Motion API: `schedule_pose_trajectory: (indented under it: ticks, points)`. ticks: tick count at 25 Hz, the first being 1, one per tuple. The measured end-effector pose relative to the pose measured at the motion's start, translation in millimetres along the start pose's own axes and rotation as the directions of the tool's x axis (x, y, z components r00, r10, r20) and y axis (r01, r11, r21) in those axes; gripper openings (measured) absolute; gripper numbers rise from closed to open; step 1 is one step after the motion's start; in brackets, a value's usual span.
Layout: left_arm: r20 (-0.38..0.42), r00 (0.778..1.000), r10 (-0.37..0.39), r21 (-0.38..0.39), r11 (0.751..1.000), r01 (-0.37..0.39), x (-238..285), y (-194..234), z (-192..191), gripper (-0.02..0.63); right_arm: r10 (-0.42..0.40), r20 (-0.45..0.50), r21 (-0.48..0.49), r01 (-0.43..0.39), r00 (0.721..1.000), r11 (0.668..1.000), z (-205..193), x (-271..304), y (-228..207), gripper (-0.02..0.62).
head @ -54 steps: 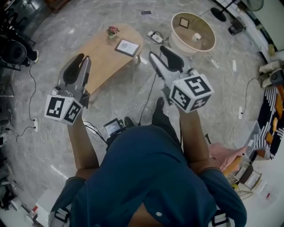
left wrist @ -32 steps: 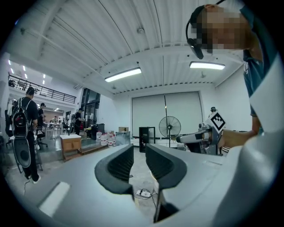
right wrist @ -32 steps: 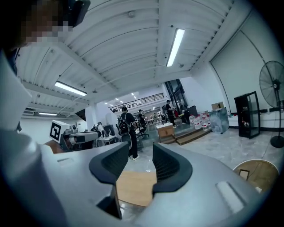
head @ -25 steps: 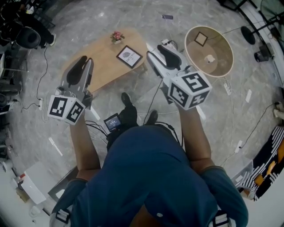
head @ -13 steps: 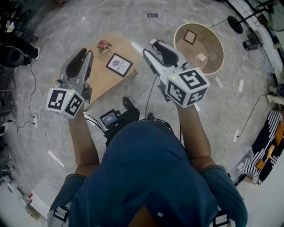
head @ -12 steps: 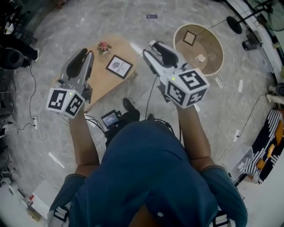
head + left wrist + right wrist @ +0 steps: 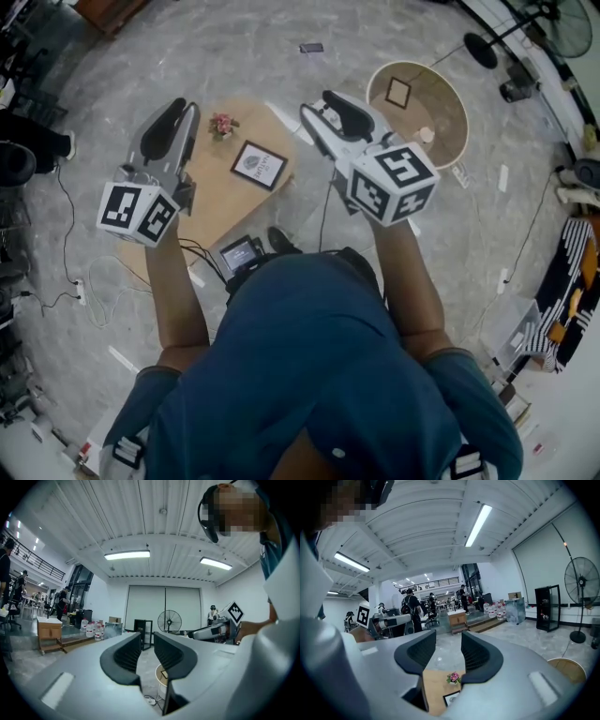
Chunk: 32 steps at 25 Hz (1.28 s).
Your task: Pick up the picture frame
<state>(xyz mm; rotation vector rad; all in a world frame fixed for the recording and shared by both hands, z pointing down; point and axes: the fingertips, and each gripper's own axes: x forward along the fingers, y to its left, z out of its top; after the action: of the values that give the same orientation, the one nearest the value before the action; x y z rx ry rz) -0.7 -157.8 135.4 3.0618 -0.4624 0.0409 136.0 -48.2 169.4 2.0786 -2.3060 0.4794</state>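
Two tabletops stand on the grey stone floor ahead of a person in a blue shirt: an oblong wooden tabletop (image 7: pixel 211 202) at 11 o'clock and a round tabletop (image 7: pixel 441 112) at 1 o'clock. The person holds two tools, one in each hand, forearms stretched forward and the jaws pointing away from the body, both well above the furniture. The left tool (image 7: pixel 184 107) shows over the wooden tabletop's left end; the right tool (image 7: pixel 317 101) shows between the two tabletops. The left tool's (image 7: pixel 146 639) jaws stand a narrow gap apart with nothing between them, and the right tool's (image 7: pixel 448 641) jaws are likewise slightly parted and empty. Two frames are in sight. The picture frame (image 7: pixel 259 164), dark-edged with a white mat and a round grey image, lies flat near the wooden tabletop's middle. A second frame (image 7: pixel 397 92) lies on the round tabletop. One small flower pot (image 7: pixel 222 124) stands at 11 o'clock from the picture frame, near but apart.
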Motion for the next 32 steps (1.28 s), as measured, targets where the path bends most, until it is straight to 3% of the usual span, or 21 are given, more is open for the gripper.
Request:
schedule_pose_trajectory:
  ticks: [8, 14, 21, 32]
  points:
    - [0.035, 0.998, 0.055, -0.037, 0.998, -0.054, -29.6, 35.5, -7.1, 0.082, 0.027, -0.029, -0.038, -0.028, 0.999, 0.999, 0.8, 32.1, 21.0, 0.179]
    - [0.027, 0.984, 0.174, -0.055, 0.984, -0.172, -47.6, 66.3, -15.4, 0.081, 0.116, -0.064, -0.05, -0.119, 0.991, 0.992, 6.7, 78.2, 15.2, 0.179]
    - [0.003, 0.937, 0.349, -0.078, 0.934, -0.348, -60.4, 92.0, -25.5, 0.082, 0.286, -0.118, -0.055, -0.294, 0.951, 0.954, 6.7, 135.0, 13.8, 0.178]
    - [-0.07, 0.868, 0.491, -0.122, 0.86, -0.496, -44.3, 102.1, -59.9, 0.083, 0.454, -0.219, -0.021, -0.469, 0.864, 0.883, -17.4, 193.1, 5.2, 0.179]
